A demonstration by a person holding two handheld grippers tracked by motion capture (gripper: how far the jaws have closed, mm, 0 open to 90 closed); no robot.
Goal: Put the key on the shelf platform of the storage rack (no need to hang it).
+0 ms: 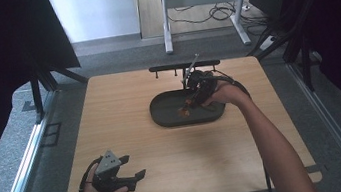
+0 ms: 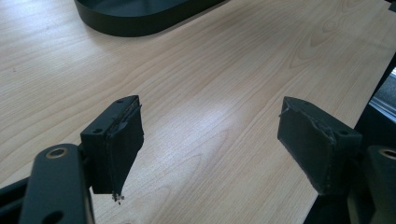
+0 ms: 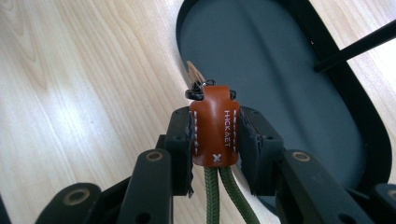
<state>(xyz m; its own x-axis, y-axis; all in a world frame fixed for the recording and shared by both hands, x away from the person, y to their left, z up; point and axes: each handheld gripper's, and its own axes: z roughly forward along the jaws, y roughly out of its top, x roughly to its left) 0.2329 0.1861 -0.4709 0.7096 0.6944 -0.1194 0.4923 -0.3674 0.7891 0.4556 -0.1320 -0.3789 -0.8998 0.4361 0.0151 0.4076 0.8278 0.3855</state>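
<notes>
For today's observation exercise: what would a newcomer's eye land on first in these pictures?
First, the brown leather tab on a green cord, pinched in the right tongs over the dark oval tray at mid-table. Then the left tongs, wide open above bare wood near the table's front left corner.

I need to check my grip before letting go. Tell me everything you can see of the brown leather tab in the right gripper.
The leather tab is tan-brown, folded over, with white stitching along both sides, a stitched cross and stamped lettering. Two green cords run out of its lower end; a black ring sits at the top. The right gripper clamps it on both sides, above the dark oval tray.
</notes>
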